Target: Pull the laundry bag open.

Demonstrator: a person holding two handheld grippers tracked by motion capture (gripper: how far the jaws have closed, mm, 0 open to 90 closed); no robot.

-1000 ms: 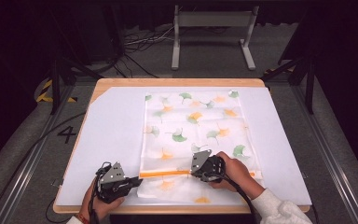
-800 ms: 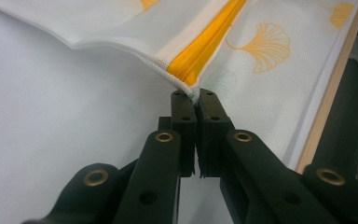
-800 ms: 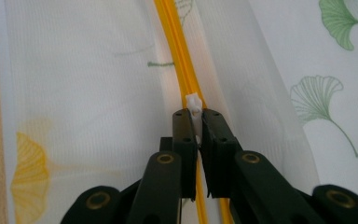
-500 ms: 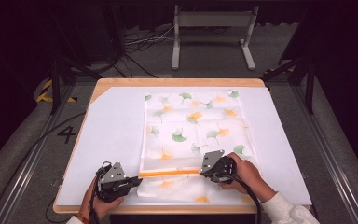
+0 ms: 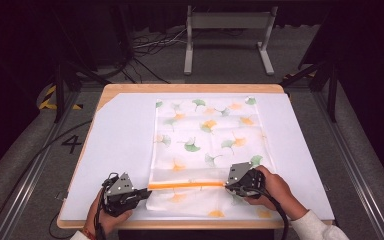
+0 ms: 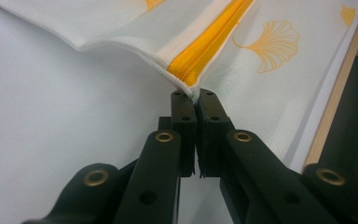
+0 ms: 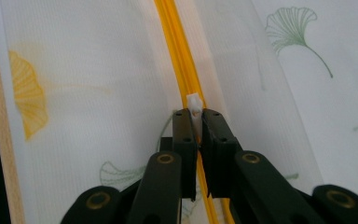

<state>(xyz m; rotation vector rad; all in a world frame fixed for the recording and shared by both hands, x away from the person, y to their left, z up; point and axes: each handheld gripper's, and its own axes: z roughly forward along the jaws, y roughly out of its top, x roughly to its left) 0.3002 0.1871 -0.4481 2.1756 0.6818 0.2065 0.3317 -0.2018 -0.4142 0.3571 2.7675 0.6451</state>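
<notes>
A white mesh bag (image 5: pixel 207 135) printed with green and orange ginkgo leaves lies flat on the table. An orange zipper (image 5: pixel 187 185) crosses it near the front edge. My left gripper (image 5: pixel 144 192) is shut on the bag's left corner (image 6: pixel 192 93), right at the zipper's end (image 6: pixel 200 60). My right gripper (image 5: pixel 228 185) is shut on the white zipper pull (image 7: pixel 194 105), which sticks up between its jaws over the orange zipper (image 7: pixel 177 42). A hand holds each gripper from the bottom of the high view.
The bag rests on a white sheet (image 5: pixel 120 150) covering a wooden table (image 5: pixel 190 88). The table's front edge (image 5: pixel 200 222) runs just behind the hands. A metal stand (image 5: pixel 227 35) and cables sit on the floor beyond the table.
My right gripper has moved to the right along the zipper with the pull in it, so more orange zipper shows between the grippers. The left gripper stayed put.
</notes>
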